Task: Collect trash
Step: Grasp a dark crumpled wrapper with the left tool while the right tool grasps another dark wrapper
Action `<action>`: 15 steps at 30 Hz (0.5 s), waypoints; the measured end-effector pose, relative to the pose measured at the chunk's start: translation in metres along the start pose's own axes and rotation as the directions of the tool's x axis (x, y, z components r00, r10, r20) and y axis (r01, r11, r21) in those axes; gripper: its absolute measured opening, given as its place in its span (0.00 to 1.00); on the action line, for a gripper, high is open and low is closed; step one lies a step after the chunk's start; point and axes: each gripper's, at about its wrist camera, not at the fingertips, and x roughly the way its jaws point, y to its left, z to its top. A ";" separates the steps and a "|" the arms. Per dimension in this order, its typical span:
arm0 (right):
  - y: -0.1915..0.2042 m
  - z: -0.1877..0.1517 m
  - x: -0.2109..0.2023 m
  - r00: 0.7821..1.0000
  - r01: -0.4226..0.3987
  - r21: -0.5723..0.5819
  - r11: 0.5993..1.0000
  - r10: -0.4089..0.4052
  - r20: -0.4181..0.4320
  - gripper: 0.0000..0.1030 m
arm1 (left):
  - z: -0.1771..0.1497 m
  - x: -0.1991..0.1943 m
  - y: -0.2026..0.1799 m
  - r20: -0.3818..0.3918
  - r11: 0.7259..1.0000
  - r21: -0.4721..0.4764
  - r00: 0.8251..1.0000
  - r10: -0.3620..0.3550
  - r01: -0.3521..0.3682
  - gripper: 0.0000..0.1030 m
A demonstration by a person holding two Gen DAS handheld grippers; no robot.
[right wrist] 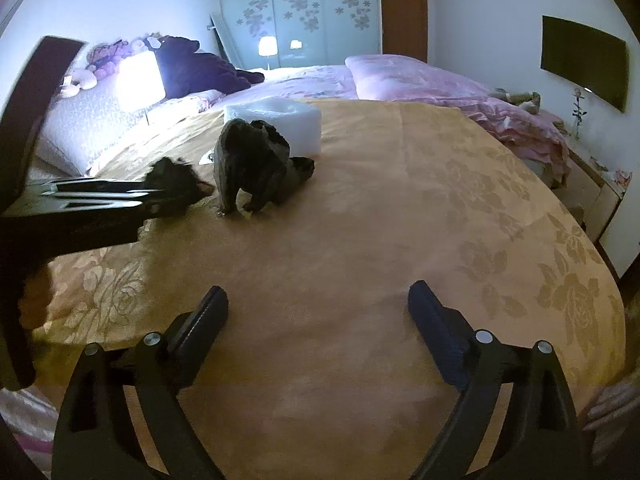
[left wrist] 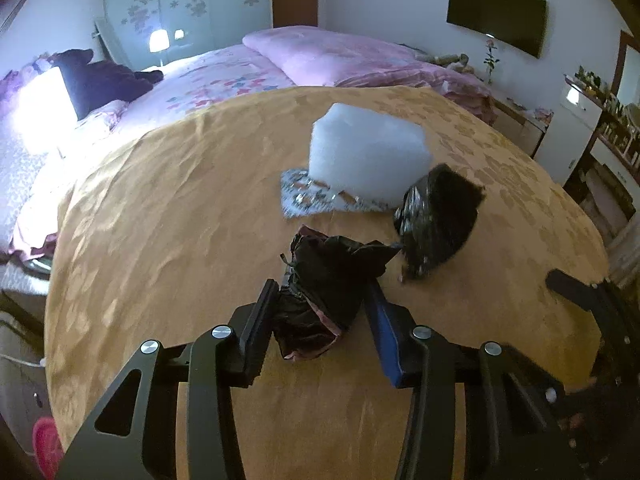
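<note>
On the desk [left wrist: 160,208], draped in gold floral damask, our left hand-held gripper [left wrist: 320,304] clenches a crumpled black bag [left wrist: 324,280]. Right of that bag a second black wrapper [left wrist: 436,224] blurs, beside a white foam block [left wrist: 368,152] half hiding a silvery foil [left wrist: 304,196]. Our right hand-held gripper [right wrist: 318,300] stands released, empty.

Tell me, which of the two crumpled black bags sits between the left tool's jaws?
The nearer black bag, with a pink lining showing. The other black bag lies farther off beside the white foam block, untouched.
</note>
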 end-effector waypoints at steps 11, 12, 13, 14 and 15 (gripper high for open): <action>0.005 0.004 0.003 0.999 0.032 0.005 0.999 -0.031 -0.043 0.91 | -0.043 -0.047 0.016 0.023 0.994 -0.007 0.993 0.113 -0.112 0.41; 0.005 0.003 0.003 0.998 0.031 0.002 1.000 -0.031 -0.047 0.91 | -0.046 -0.051 0.019 0.025 0.994 -0.015 0.993 0.113 -0.112 0.41; 0.004 0.004 0.003 0.998 0.027 -0.003 1.000 -0.027 -0.054 0.92 | -0.049 -0.054 0.022 0.025 0.993 -0.025 0.993 0.114 -0.114 0.41; 0.004 0.004 0.003 0.998 0.023 -0.006 1.000 -0.024 -0.058 0.92 | -0.053 -0.058 0.026 0.026 0.993 -0.033 0.993 0.118 -0.117 0.41; 0.003 0.005 0.003 0.998 0.020 -0.010 1.000 -0.020 -0.065 0.92 | -0.056 -0.062 0.029 0.025 0.992 -0.041 0.992 0.120 -0.119 0.41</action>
